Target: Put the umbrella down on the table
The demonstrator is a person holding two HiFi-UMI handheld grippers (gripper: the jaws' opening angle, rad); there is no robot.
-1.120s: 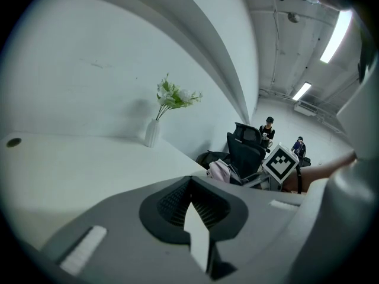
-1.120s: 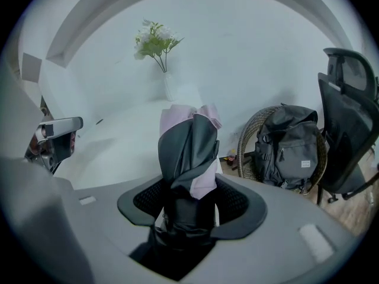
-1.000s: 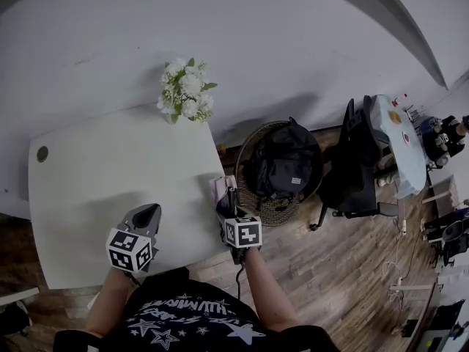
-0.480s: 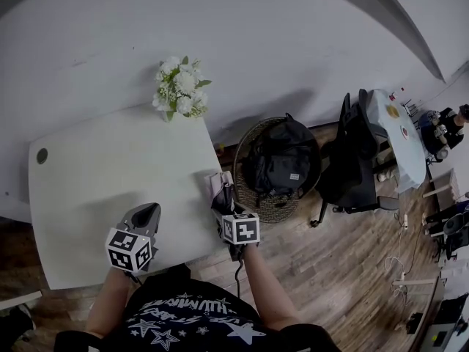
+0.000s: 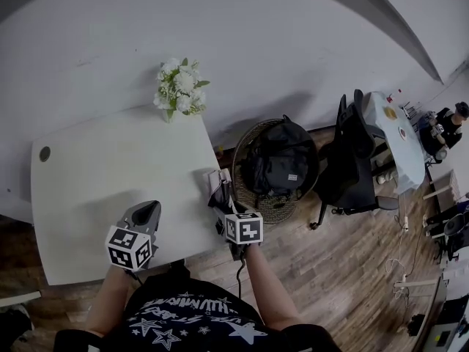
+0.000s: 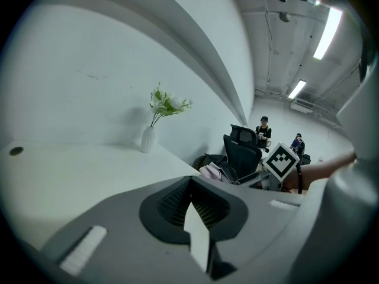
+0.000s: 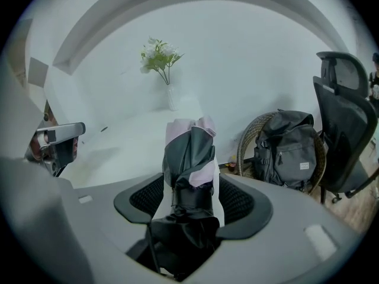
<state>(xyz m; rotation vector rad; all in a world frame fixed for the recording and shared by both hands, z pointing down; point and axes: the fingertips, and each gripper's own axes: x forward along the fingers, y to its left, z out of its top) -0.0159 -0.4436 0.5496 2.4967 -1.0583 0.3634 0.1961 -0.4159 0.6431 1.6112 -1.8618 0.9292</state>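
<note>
Pale curved wall (image 5: 242,42) behind everything, wood-plank floor (image 5: 344,270) off to the right. Set against that wall, white table (image 5: 110,167), with a small dark round grommet (image 5: 45,153) near its far left corner. Beyond the table's right side, black office chair (image 5: 352,160). Between chair and table, woven basket (image 5: 258,205) standing on the floor, with a black backpack (image 5: 282,163) filling it. At the table's far right corner, white vase of white flowers (image 5: 178,88).

Folded umbrella (image 5: 217,183), black with pale pink panels, lying along the table's right edge, just beside the basket. In the right gripper view, runs straight out between the jaws toward the vase.

Right gripper (image 5: 222,200) angled down over that same edge. Jaws spread wide, with a sliver of white showing on either side of the umbrella's wrapped body, and pads not pressing on it.

Left gripper (image 5: 146,213) held over the near part of the table, well apart from the umbrella. Jaws closed together, nothing between them.
</note>
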